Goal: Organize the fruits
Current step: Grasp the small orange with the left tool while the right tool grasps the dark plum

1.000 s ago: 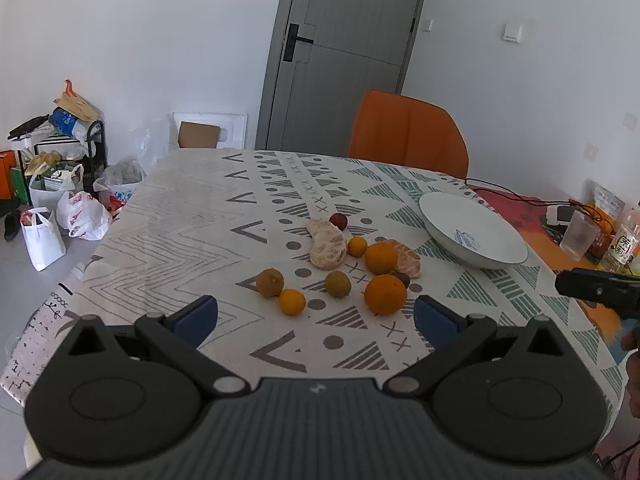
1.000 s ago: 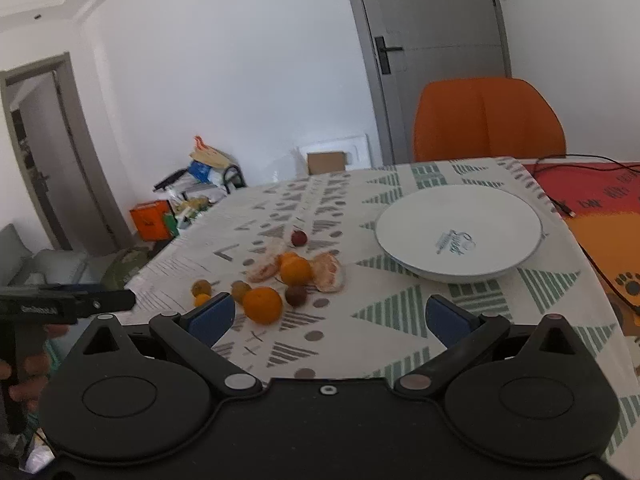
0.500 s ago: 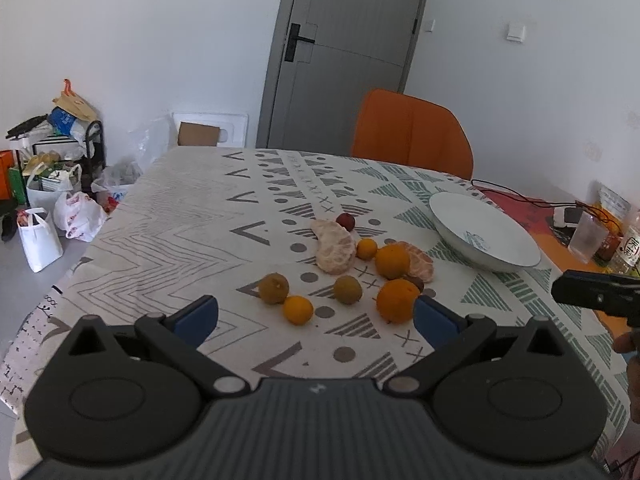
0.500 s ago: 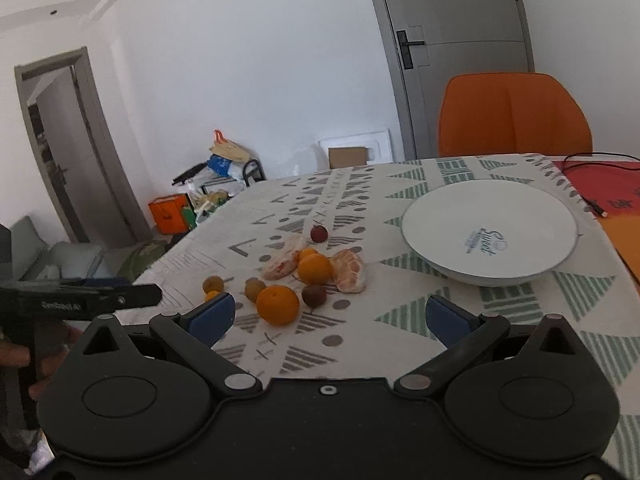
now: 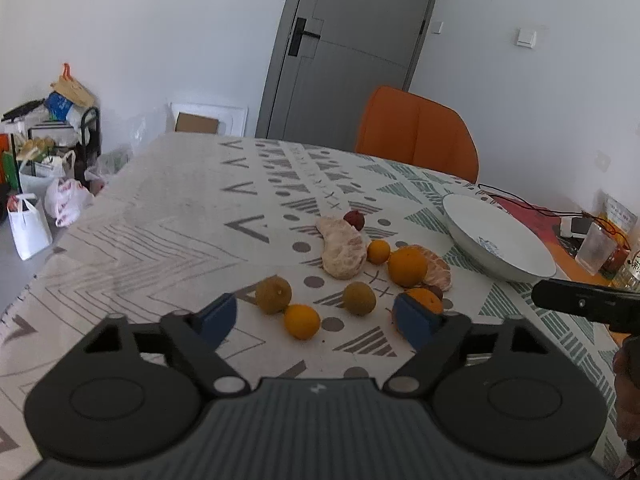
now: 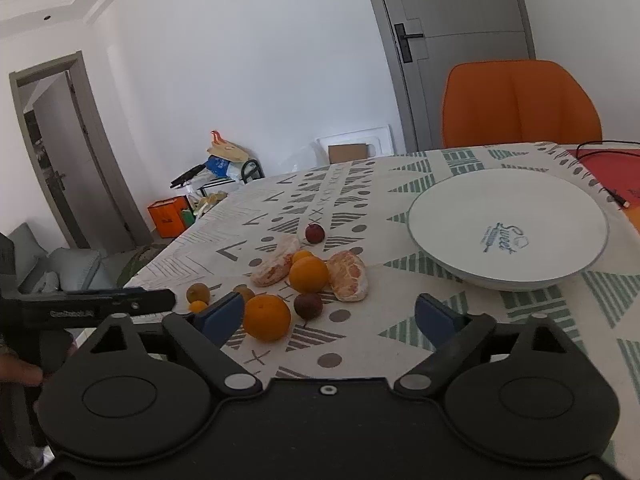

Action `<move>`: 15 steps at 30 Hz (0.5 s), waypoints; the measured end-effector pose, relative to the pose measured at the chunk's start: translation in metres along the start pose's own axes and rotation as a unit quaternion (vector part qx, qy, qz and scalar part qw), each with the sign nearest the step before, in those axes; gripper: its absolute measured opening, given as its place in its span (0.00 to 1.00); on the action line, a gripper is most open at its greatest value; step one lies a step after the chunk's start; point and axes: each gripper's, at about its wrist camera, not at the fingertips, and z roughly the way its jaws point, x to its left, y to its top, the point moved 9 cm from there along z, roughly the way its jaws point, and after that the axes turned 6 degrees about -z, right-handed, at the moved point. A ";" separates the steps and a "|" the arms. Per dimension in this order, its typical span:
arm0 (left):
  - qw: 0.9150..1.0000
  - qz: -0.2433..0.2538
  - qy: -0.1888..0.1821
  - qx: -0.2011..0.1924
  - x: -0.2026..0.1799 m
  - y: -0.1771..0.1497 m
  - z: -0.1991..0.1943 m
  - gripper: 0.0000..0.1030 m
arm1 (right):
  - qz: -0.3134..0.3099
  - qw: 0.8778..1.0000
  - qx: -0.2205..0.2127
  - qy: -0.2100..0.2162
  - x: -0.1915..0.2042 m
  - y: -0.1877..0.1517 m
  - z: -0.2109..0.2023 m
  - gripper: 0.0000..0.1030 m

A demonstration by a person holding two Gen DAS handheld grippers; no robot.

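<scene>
Both grippers are held above the table's (image 5: 160,216) near edge, jaws closing on nothing: the left gripper (image 5: 316,316), the right gripper (image 6: 330,316). Beyond them the fruits (image 6: 308,274) are clustered on the cloth. Farther right, the bowl (image 6: 508,276) is seen empty.

Left gripper (image 5: 316,316) is pointing forward and tilted downward, jaws closing, nothing pressed between the blue pads (image 5: 216,316). Right gripper (image 6: 330,316) is angling down likewise, jaws also closing, empty. A hand (image 6: 16,368) is gripping the left handle.
</scene>
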 end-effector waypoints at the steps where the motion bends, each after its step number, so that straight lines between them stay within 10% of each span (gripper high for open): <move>1: 1.000 0.001 0.000 0.003 0.000 -0.002 0.003 0.74 | 0.000 1.000 -0.001 0.002 0.001 0.000 0.002 0.84; 15: 0.999 -0.001 0.041 0.023 0.008 -0.016 0.031 0.30 | 0.009 0.999 0.042 0.011 -0.001 -0.009 0.042 0.48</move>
